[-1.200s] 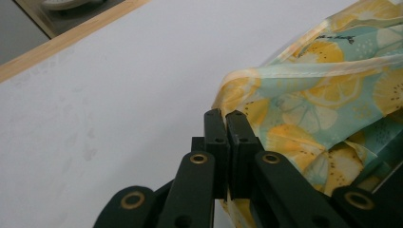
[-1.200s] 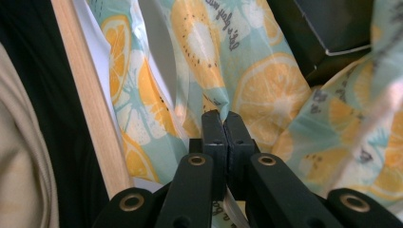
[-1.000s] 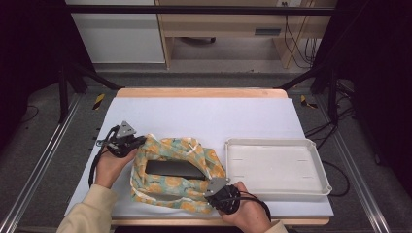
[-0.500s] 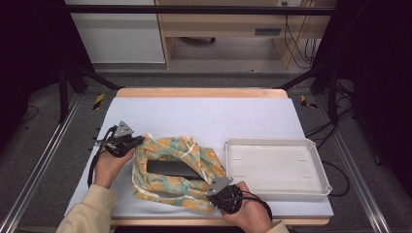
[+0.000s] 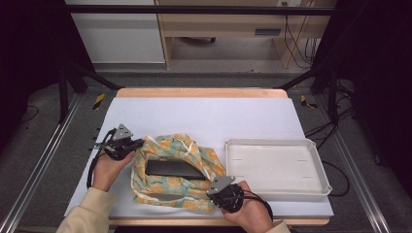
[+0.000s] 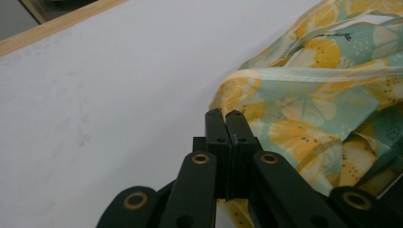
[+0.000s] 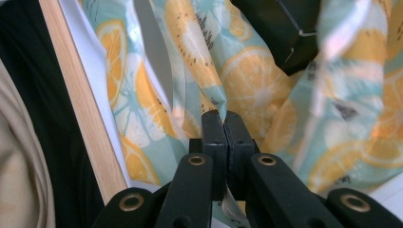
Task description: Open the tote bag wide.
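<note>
On the white table (image 5: pixel 204 114), seen from above, a lemon-print fabric bag (image 5: pixel 177 172) lies open with a flat black object (image 5: pixel 174 168) inside, just left of a white tray (image 5: pixel 274 165). The left gripper (image 5: pixel 138 143) holds the bag's left edge and the right gripper (image 5: pixel 214 187) its near edge. The left gripper view shows jaws pinched shut on a fabric fold; the right gripper view shows the same, beside the table's wooden rim (image 7: pixel 83 99).
</note>
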`<state>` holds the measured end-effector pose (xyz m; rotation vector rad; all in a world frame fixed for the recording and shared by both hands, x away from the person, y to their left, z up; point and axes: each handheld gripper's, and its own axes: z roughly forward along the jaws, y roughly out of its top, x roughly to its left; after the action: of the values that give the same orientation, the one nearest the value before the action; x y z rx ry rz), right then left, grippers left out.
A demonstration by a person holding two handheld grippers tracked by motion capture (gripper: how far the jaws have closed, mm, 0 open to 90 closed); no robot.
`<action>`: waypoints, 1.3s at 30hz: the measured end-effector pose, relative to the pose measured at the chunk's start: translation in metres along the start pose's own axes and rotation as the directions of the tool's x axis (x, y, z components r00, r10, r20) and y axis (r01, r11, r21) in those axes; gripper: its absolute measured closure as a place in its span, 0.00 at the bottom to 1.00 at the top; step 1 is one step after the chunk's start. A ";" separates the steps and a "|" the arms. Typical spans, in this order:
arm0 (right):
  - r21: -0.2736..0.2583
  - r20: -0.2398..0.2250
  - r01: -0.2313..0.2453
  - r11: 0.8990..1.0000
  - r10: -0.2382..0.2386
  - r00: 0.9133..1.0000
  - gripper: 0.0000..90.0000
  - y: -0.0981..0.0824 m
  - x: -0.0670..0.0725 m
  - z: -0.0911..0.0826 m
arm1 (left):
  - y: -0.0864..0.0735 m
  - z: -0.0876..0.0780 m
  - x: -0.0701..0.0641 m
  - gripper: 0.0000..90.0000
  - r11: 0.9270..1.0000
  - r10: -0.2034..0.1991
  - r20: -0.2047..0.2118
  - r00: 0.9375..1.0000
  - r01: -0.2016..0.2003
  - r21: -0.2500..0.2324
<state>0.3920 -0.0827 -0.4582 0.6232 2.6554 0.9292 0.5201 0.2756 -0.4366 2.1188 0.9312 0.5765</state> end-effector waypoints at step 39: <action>-0.097 0.112 -0.132 0.987 0.142 0.983 0.38 0.066 -0.071 -0.014 | -0.068 -0.055 -0.073 0.11 1.000 -0.030 0.061 0.998 0.030 0.000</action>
<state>0.4692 -0.0769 -0.3982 0.8222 2.4775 1.0080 0.4096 0.2761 -0.4619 2.1061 0.9277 0.4946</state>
